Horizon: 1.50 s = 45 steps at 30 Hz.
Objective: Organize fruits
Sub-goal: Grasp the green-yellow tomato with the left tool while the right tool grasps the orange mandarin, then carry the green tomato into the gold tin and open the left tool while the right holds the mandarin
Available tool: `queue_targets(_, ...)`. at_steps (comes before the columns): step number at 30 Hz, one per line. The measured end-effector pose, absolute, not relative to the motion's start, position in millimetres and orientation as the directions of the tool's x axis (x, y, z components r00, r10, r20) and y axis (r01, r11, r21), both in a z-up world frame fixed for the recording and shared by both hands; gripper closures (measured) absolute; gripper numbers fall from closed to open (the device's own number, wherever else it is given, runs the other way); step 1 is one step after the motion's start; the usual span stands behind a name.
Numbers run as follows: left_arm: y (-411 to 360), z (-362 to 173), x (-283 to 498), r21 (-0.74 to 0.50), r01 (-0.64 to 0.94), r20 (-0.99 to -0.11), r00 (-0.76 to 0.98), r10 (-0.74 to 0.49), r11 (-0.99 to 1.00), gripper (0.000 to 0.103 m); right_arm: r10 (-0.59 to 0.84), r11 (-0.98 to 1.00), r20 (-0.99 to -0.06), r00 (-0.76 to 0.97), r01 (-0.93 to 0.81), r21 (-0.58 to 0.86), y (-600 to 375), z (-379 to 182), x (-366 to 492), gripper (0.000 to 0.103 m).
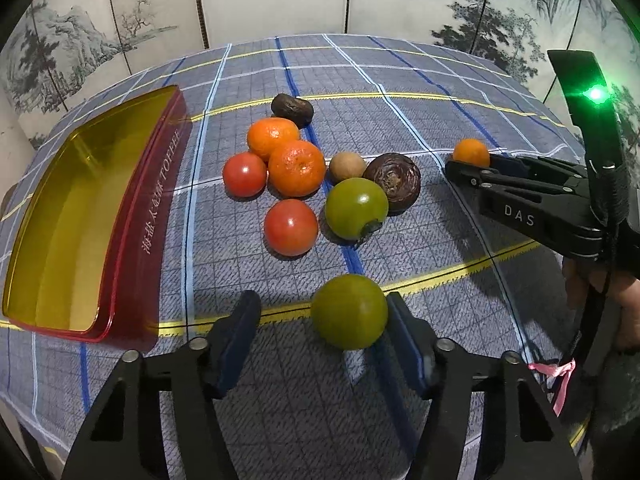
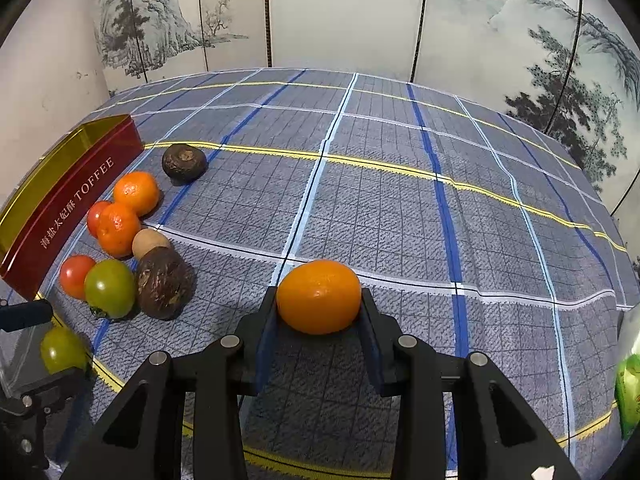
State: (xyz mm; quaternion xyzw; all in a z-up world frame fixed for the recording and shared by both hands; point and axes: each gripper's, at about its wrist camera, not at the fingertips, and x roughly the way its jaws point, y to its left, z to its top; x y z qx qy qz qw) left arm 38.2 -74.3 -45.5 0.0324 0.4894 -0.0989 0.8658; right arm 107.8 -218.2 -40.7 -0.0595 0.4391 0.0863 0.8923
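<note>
The tin [image 1: 80,216] lies empty, ahead and left of the left gripper [image 1: 324,336]. The fruit cluster [image 1: 296,168] sits directly ahead of that gripper, between tin and right gripper [image 2: 320,320]. 1 green fruit [image 1: 349,311] lies between the left jaws: the right pad touches it, the left pad stands clear, so no grip yet. The right gripper clamps 1 orange [image 2: 319,296], far right of the tin. The left hand is nearer the tin.
</note>
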Motion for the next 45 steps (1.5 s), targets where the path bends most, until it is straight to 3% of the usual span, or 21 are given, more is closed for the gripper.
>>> queue_targets(2,-75,-47,40,-0.048,0.204,-0.855,0.497,-0.146,0.978,0.052,0.101,0.978,-0.795,0.598,-0.206,-0.031,-218,-41,108,0.069)
queue_targets(8,-74,-49,41,-0.059,0.203,-0.857,0.491,-0.154,0.977,0.066,0.107,0.978,-0.795,0.597,-0.206,-0.023,-219,-41,108,0.068)
queue_targets(27,-18,-4,47,-0.077,0.111,-0.808,0.576,-0.127,0.991,0.067,0.107,0.978,-0.795,0.598,-0.206,-0.023,-219,-42,108,0.068)
queue_targets(35,59,14,70,-0.022,-0.057,-0.781,0.624,0.018,0.998,0.067,0.109,0.978,-0.795,0.597,-0.207,-0.022,-219,-41,108,0.067)
queue_targets(45,133,-12,86,0.028,-0.198,-0.814,0.565,0.137,0.980,0.067,0.115,0.977,-0.795,0.596,-0.212,-0.017,-217,-43,109,0.065)
